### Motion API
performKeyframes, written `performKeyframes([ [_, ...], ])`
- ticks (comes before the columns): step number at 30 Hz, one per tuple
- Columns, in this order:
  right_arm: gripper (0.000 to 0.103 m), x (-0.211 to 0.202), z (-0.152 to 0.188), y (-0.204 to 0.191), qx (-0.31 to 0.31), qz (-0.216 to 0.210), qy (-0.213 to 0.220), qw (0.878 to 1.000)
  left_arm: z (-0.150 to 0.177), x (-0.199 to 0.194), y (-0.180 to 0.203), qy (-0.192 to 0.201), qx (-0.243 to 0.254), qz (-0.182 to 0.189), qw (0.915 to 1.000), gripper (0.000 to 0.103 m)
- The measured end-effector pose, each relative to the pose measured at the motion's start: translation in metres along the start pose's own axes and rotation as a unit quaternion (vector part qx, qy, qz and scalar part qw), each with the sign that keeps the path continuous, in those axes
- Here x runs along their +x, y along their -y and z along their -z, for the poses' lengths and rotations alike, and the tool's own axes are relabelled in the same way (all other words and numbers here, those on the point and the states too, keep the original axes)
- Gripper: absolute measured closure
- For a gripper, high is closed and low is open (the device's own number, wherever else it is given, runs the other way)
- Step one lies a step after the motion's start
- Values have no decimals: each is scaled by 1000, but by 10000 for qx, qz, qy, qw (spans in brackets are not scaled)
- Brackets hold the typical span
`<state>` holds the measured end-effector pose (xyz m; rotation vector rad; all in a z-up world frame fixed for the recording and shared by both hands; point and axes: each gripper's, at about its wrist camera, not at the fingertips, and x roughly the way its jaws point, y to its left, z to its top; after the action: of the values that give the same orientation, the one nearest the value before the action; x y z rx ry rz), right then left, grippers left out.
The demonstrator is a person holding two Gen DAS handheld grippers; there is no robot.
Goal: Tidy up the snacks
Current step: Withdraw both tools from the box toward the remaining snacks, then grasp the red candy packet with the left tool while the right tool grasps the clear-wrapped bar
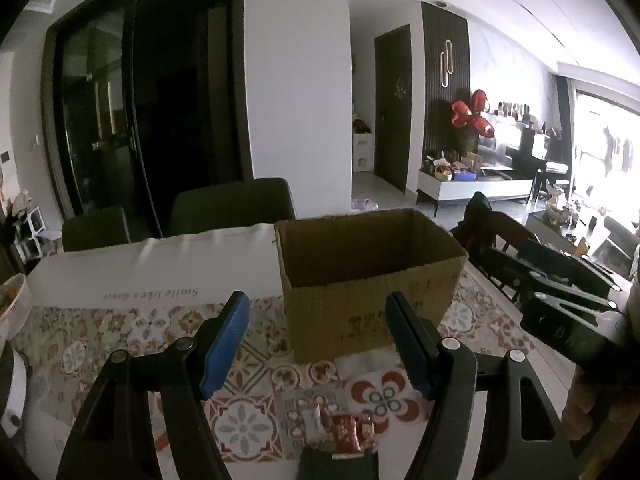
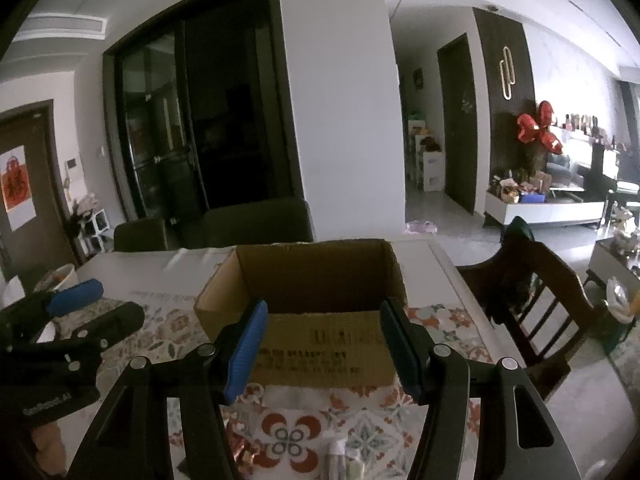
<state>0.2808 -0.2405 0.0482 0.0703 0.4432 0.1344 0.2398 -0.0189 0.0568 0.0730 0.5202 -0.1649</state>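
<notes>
In the left wrist view, the left gripper has its fingers spread wide apart, holding nothing. Between them, at the bottom centre of the frame, small wrapped snacks lie on the patterned surface. An open cardboard box stands at centre frame, just beyond the fingertips. In the right wrist view, the right gripper is likewise spread and empty, the box directly ahead, with a few small packets at the bottom edge.

Daylight floods in from the far-right window, glaring white. The near table is dim and soft. Fisheye edges bend and darken.
</notes>
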Motion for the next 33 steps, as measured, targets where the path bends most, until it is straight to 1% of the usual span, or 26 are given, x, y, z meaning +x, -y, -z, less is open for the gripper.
performKeyframes([
  [2, 43, -4, 6, -1, -4, 54, -1, 10000, 8, -5, 2, -3, 50, -64, 10000, 33],
  [7, 43, -12, 23, -1, 42, 140, -77, 9999, 24, -9, 4, -128, 129, -12, 9998, 34],
  [11, 43, -15, 37, 0, 21, 197, -173, 9997, 37, -11, 4, -185, 127, -57, 9997, 34],
  [16, 43, -14, 53, -3, -41, 197, -357, 9992, 54, -11, 9, -329, 147, -31, 9993, 34],
  [19, 43, -13, 63, -5, -113, 188, -422, 9989, 65, -9, 10, -444, 147, 56, 9989, 34],
  [21, 43, -13, 69, -7, -178, 177, -455, 9986, 71, -7, 11, -458, 182, 48, 9988, 39],
  [25, 43, -11, 82, -10, -248, 141, -593, 9978, 81, -4, 13, -484, 239, 39, 9985, 40],
  [26, 43, -10, 85, -10, -260, 145, -621, 9976, 84, -4, 14, -477, 269, 18, 9985, 42],
  [29, 44, -6, 97, -12, -334, 219, -701, 9967, 93, 0, 17, -478, 412, -73, 9980, 42],
  [31, 44, -3, 103, -13, -427, 290, -756, 9958, 98, 5, 17, -532, 466, -97, 9975, 43],
  [33, 44, 1, 110, -15, -495, 316, -819, 9949, 104, 13, 18, -649, 492, -88, 9966, 48],
])
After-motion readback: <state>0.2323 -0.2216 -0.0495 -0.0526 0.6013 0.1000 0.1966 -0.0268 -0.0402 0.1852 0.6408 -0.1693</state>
